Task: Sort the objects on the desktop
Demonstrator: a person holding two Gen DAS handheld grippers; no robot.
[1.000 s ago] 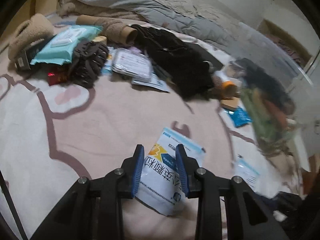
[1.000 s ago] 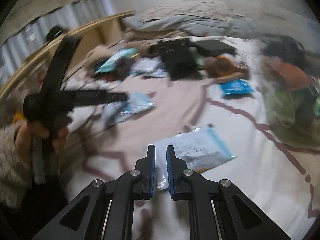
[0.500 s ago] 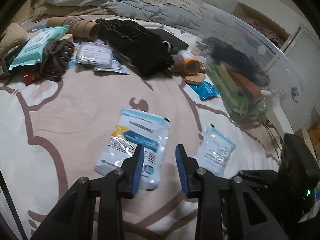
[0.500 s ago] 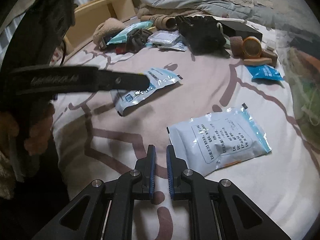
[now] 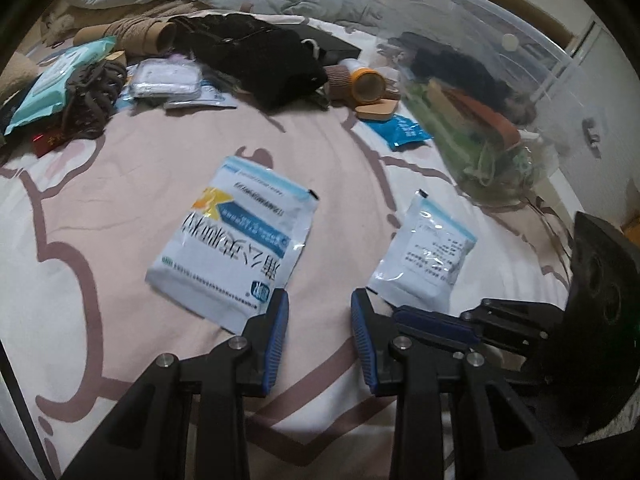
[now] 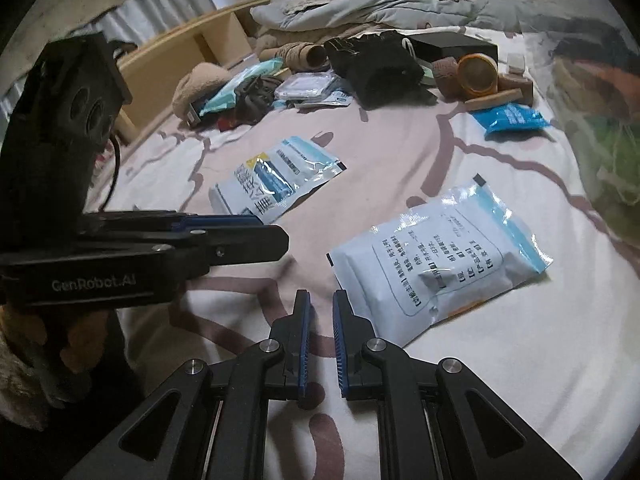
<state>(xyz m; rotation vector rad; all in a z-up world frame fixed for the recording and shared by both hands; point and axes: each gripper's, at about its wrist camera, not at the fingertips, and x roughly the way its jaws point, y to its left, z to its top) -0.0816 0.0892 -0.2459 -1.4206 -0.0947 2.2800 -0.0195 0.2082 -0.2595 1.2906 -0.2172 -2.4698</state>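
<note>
Bedsheet [image 5: 120, 200], sachet [image 5: 236, 240] beyond hand-held gripper [image 5: 319, 300]

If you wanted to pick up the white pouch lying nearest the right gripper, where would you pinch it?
On the white pouch I'd pinch the flat sealed edge at its near corner, sliding one finger of the right gripper under from the near side. It lies flat, and its middle looks puffy.
</note>
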